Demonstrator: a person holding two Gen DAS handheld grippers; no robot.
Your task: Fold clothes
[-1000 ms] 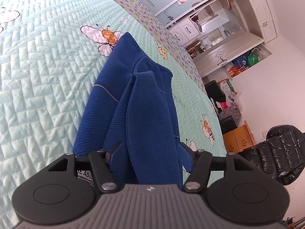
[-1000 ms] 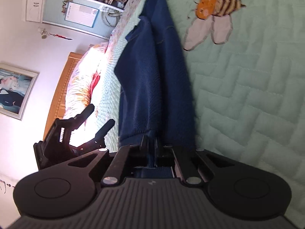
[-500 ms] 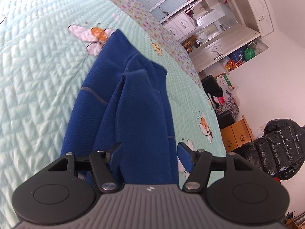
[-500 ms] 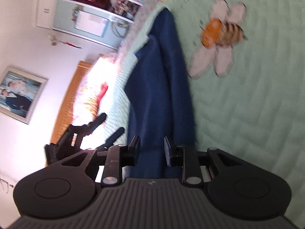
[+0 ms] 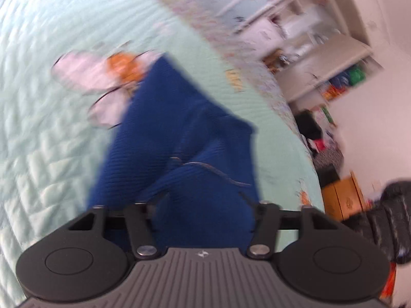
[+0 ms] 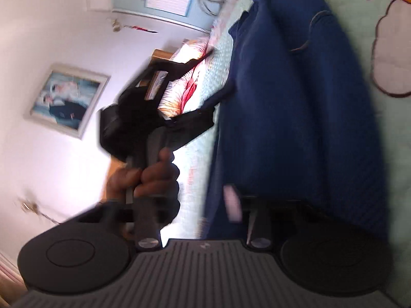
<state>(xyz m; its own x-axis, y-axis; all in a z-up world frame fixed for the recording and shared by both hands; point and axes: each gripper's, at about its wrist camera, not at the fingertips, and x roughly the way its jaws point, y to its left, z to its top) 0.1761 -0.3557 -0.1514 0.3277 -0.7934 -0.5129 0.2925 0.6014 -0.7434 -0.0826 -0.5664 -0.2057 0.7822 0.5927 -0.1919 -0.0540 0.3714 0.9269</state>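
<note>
A dark blue garment (image 5: 200, 148) lies folded lengthwise on the mint quilted bedspread (image 5: 51, 154). My left gripper (image 5: 203, 205) is pushed into its near end. Its jaws are closing, the links still stand spread, and bunched cloth hides the pads. The right wrist view shows the same garment (image 6: 295, 115), with my right gripper (image 6: 203, 205) at its near hem. Those jaws are closing too, with the fingertips lost in dark blur. A hand (image 6: 151, 177) holds the left gripper (image 6: 215, 77) there, its lower finger at the garment's left edge.
A bee print (image 5: 123, 66) sits beside the garment's far end. White cabinets (image 5: 321, 51), a wooden cupboard (image 5: 341, 200) and a black padded chair (image 5: 395, 205) stand past the bed's right edge. A patterned pillow (image 6: 190, 77) and a framed picture (image 6: 66, 100) are at the head.
Both grippers moved in on the garment's near end. The left pads, seen spread before, are now buried in cloth. The right let go of the hem, and the left gripper now looms closer in its view.
</note>
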